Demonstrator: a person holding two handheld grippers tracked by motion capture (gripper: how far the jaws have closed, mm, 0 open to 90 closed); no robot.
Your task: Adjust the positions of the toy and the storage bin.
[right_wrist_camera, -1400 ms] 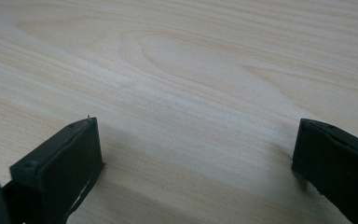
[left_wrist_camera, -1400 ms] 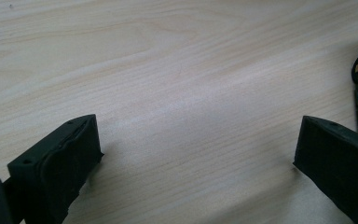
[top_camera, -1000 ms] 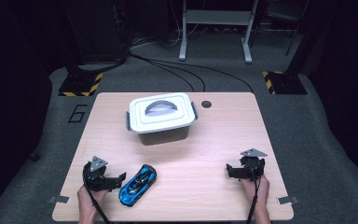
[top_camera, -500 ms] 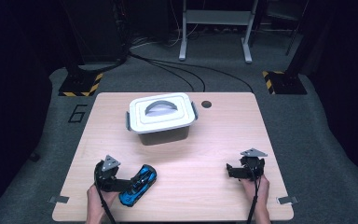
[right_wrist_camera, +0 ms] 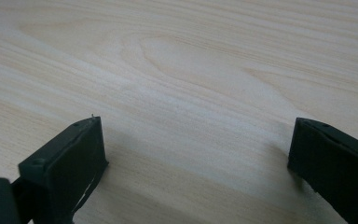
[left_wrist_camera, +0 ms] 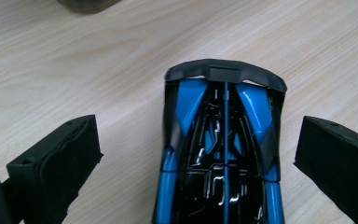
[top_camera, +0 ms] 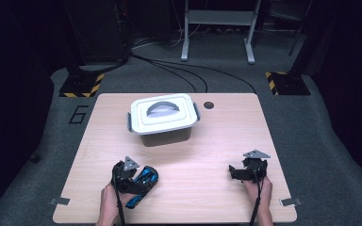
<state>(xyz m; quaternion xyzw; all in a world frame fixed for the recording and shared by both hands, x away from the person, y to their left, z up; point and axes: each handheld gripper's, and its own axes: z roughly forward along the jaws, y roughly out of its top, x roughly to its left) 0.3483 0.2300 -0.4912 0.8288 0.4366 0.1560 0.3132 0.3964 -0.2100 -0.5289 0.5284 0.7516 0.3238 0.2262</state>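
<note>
A blue and black toy car [top_camera: 141, 186] [left_wrist_camera: 221, 154] lies on the wooden table [top_camera: 217, 141] near its front left. My left gripper [top_camera: 134, 176] [left_wrist_camera: 198, 140] is open and straddles the car, one jaw on each side, with a gap between each jaw and the car's body. My right gripper [top_camera: 240, 172] [right_wrist_camera: 193, 144] rests low over bare wood at the front right, open with nothing between its jaws.
A white lidded box [top_camera: 164, 115] with a grey handle and grey side clips stands at the table's middle back. A small dark hole [top_camera: 209, 105] sits in the tabletop to its right. Cables run across the floor [top_camera: 179, 70] behind the table.
My left gripper has moved right from beside the car to over it, so its jaws now stand on either side of the car. The right gripper has stayed put.
</note>
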